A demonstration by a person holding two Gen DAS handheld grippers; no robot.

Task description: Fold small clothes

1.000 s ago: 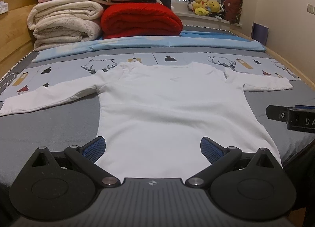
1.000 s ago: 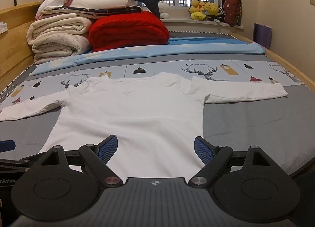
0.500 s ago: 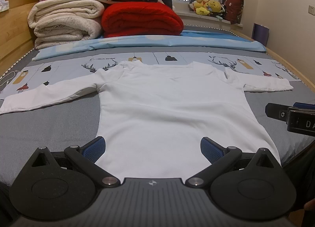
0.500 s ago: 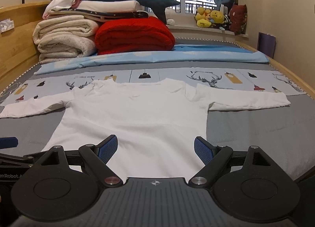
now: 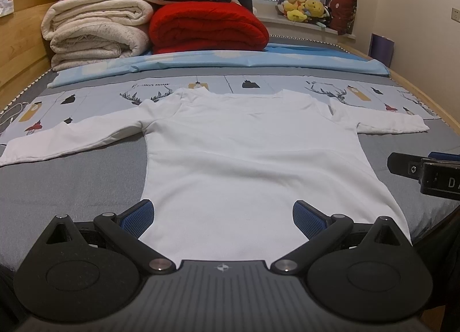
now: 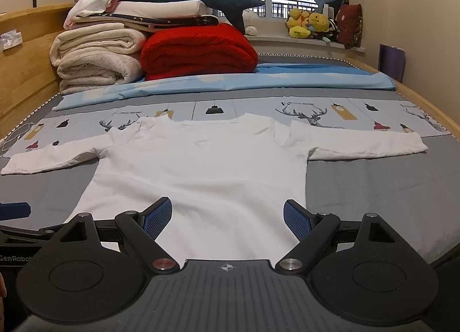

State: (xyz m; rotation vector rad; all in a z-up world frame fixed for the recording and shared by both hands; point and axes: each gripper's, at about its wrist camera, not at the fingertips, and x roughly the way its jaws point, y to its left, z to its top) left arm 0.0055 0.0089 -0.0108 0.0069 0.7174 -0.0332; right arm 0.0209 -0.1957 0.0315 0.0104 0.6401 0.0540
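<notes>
White shirt (image 5: 253, 159) lies flat on the bed (image 5: 72, 182), sleeves spread out. Left tongs (image 5: 222, 215) and right tongs (image 6: 227, 215) both hover wide open by its hem, holding nothing.

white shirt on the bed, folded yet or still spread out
Spread out, unfolded: the white shirt lies flat on the bed with both sleeves stretched sideways.

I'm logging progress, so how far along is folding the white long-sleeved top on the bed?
Done: the white long-sleeved top lies flat on the grey bed cover, sleeves spread. In hand: nothing; the left gripper and right gripper are open near its hem. Left: every fold, since no sleeve or side is turned in.
</notes>
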